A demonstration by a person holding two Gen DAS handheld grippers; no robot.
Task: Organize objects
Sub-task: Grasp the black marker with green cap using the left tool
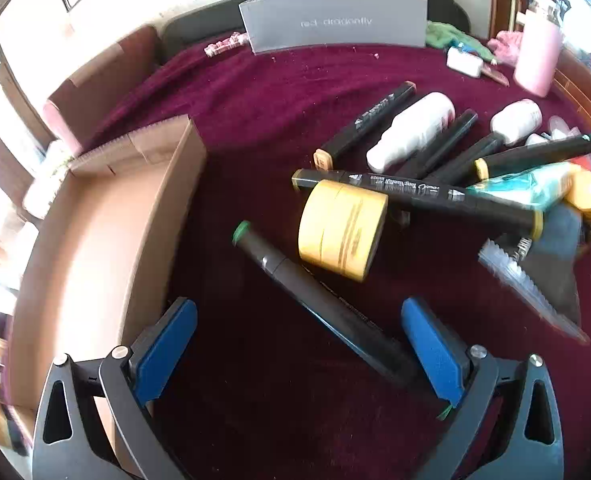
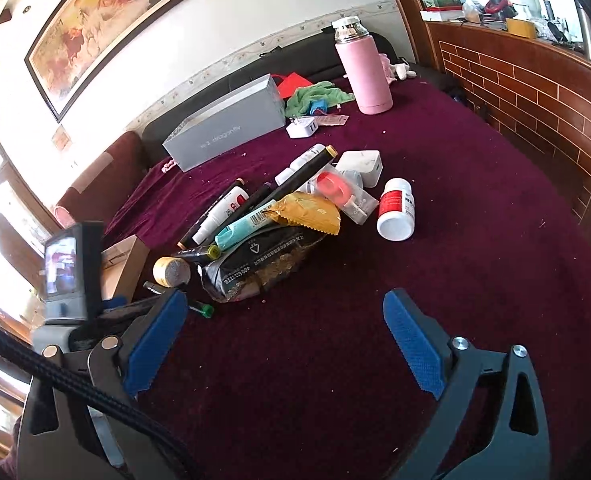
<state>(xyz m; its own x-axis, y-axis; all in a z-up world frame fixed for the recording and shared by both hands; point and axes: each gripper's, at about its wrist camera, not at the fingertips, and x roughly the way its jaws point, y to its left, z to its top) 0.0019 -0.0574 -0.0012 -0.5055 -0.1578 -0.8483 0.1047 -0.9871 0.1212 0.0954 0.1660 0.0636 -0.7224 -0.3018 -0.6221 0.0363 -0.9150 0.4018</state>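
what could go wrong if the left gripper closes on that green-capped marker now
1. The green-capped marker lies slanted across the open left gripper, near one pad, so closing could pinch only its end and swing it.
2. The roll of yellow tape stands on edge beside the marker; a nudge could roll it.
3. The cardboard box wall sits close to the other finger.

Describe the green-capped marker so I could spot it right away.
Start at the open cardboard box on the maroon cloth. Beside it stands a yellow tape roll; the marker lies just in front, alone. Its cap is green, while the other markers' are yellowish.
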